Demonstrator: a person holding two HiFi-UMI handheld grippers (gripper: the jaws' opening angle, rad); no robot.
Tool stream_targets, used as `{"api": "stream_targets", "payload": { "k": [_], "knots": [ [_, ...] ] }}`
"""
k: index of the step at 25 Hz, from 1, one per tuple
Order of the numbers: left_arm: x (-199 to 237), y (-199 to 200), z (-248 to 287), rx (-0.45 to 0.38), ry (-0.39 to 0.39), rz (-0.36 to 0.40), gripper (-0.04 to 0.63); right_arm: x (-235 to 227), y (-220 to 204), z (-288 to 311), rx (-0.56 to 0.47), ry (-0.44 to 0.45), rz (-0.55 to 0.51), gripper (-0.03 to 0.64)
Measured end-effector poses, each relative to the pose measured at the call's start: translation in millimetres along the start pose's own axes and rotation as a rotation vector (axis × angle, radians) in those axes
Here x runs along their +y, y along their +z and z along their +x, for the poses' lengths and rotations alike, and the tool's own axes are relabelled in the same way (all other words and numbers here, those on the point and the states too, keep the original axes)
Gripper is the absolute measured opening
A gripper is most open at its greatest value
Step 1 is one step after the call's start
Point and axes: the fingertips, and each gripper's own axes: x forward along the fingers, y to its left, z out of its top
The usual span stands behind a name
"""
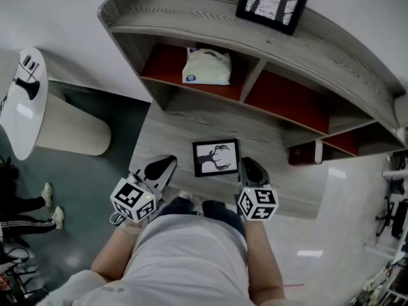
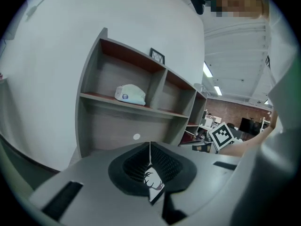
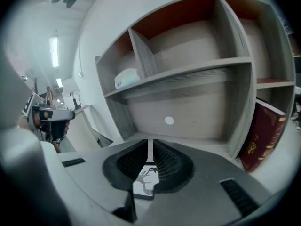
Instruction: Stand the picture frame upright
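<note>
Here left claw [image 1: 167, 164] and right claw [image 1: 250, 165] flank the flat picture frame [image 1: 216, 157]

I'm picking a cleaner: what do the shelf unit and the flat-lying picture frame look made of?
The shelf unit looks like matte grey wood-grain laminate, with even streaks. The picture frame has a smooth black rim, plastic or painted wood; unclear which.

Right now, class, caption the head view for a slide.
Picture frame lies flat between shut left claw and right claw.
</note>
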Motion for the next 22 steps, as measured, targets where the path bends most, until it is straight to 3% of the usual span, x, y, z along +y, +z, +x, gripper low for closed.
{"api": "stream_targets", "payload": {
  "k": [4, 10, 22],
  "knots": [
    [7.6, -28.1, 11.2, 0.044, 0.079, -0.031, 0.018, -18.6, -31.6, 15.5, 0.096, 0.022, -0.005, 0.021],
    [15.6, -79.7, 40.0, 0.127, 0.129, -0.113, 0.02, -42.9, -66.1, 35.2, 0.201, 0.057, 0.003, 0.029],
    [35.1, -168.5, 101.4, 0.241, 0.245, -0.209, 0.021, -66.9, -126.6, 73.3, 0.385, 0.111, 0.024, 0.164]
  ]
}}
